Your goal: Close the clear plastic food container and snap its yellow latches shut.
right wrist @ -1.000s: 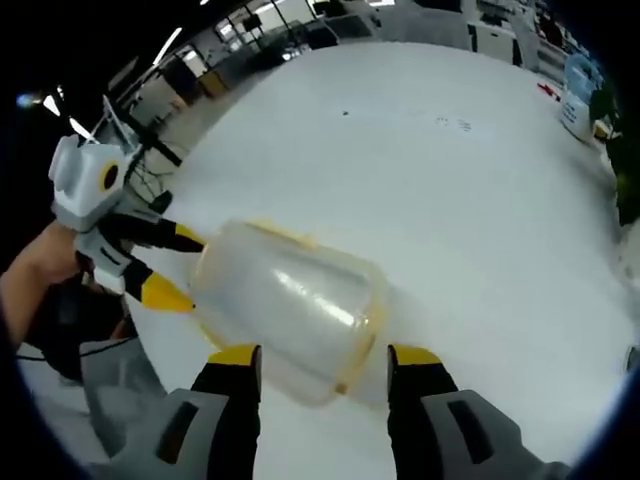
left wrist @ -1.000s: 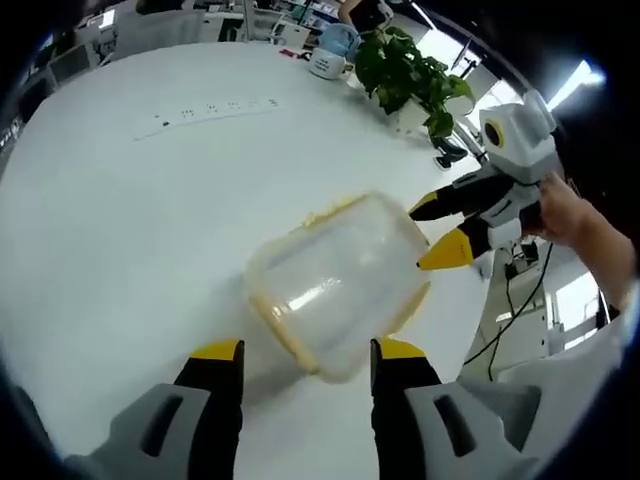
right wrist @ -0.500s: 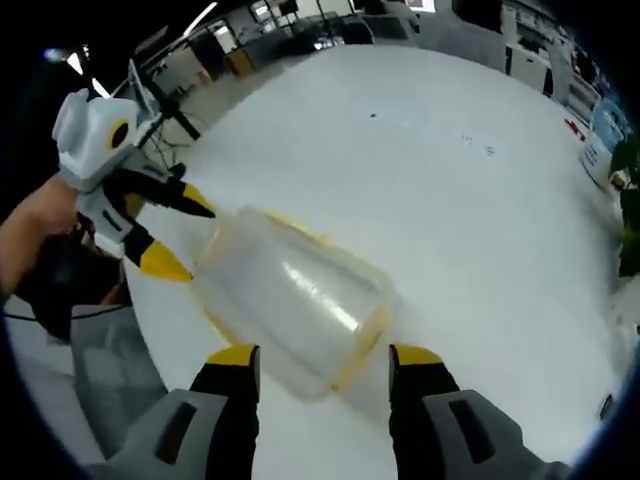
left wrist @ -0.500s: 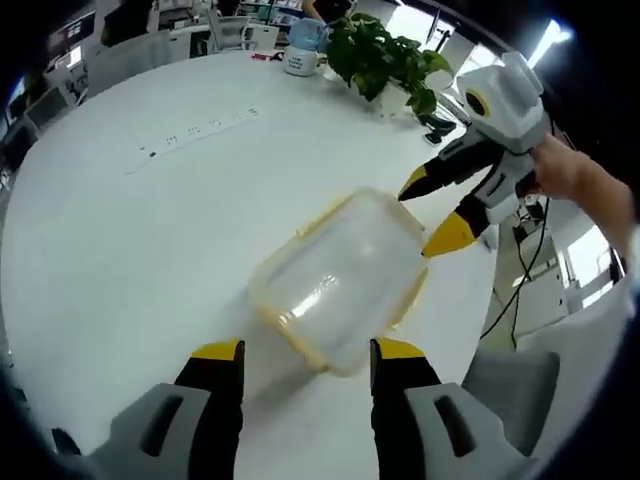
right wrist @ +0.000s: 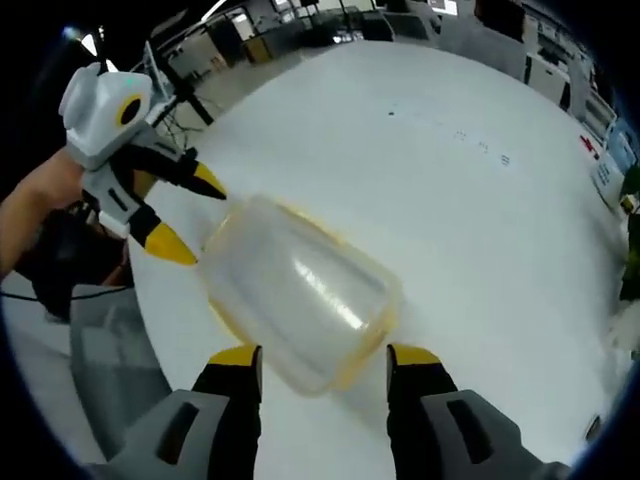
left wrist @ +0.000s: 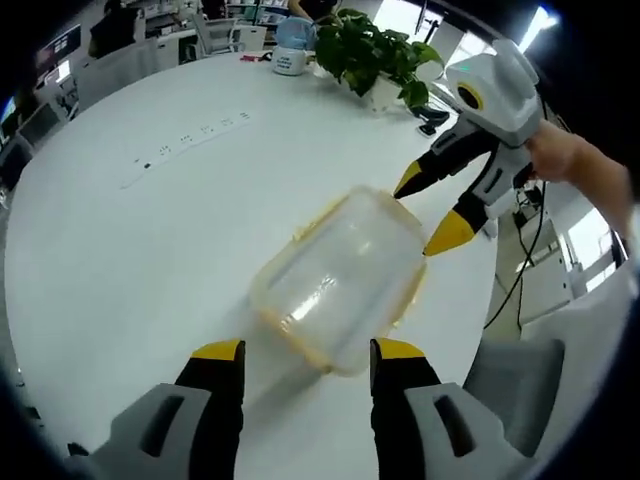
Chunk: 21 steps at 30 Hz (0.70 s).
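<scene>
A clear plastic food container (left wrist: 340,277) with a yellow rim is seen lying on a large white round table (left wrist: 120,260), close to the table's edge. In the left gripper view it sits at the centre of the picture, its near end just above the tips of the left gripper (left wrist: 307,352). The jaws of that gripper are spread wide, rising from 6 o'clock with their yellow tips on either side of the container's near end; nothing is held between them, and whether the tips touch the plastic cannot be told.

The right gripper (left wrist: 432,210) is seen entering from 2 o'clock, held in a person's hand (left wrist: 562,165). Its two yellow-tipped jaws are parted, with the container's far end just beside them; contact cannot be made out.

In the right gripper view the container (right wrist: 300,295) again lies at the centre, above the right gripper (right wrist: 324,357), whose jaws stand wide apart and empty at 6 o'clock. The left gripper (right wrist: 182,217) is seen at 10 o'clock, jaws parted, tips next to the container's far end, held by a hand (right wrist: 45,200).

The yellow latches cannot be told apart from the rim, so their state is unclear.

At 12 o'clock in the left gripper view, a leafy green potted plant (left wrist: 375,58) and a pale blue mug (left wrist: 292,60) stand at the far side of the table. A white power strip (left wrist: 185,148) lies at 10 o'clock.
</scene>
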Available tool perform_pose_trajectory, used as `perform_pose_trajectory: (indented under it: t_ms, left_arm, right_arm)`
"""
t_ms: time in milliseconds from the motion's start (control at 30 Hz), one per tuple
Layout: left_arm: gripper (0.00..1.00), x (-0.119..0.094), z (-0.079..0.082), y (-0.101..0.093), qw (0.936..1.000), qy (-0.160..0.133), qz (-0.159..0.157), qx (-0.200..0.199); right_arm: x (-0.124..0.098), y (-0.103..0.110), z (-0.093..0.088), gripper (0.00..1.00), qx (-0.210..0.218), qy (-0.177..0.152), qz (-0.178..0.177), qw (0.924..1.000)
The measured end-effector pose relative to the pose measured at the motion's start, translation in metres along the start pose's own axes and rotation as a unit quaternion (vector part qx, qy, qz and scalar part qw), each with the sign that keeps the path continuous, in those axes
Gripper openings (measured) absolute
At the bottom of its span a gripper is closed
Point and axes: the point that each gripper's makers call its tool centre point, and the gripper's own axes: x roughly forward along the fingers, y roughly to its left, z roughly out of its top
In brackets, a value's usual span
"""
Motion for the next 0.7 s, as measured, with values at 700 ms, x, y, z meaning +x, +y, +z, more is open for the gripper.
perform_pose_trajectory:
  t_ms: [700]
  left_arm:
    - [0.48, 0.0024, 0.0029, -0.0066, 0.9973, 0.022, -0.01, 0.07]
  right_arm:
    - [-0.0007, -0.0002, 0.0001, 0.45, -0.067, 0.032, 0.009, 0.9972]
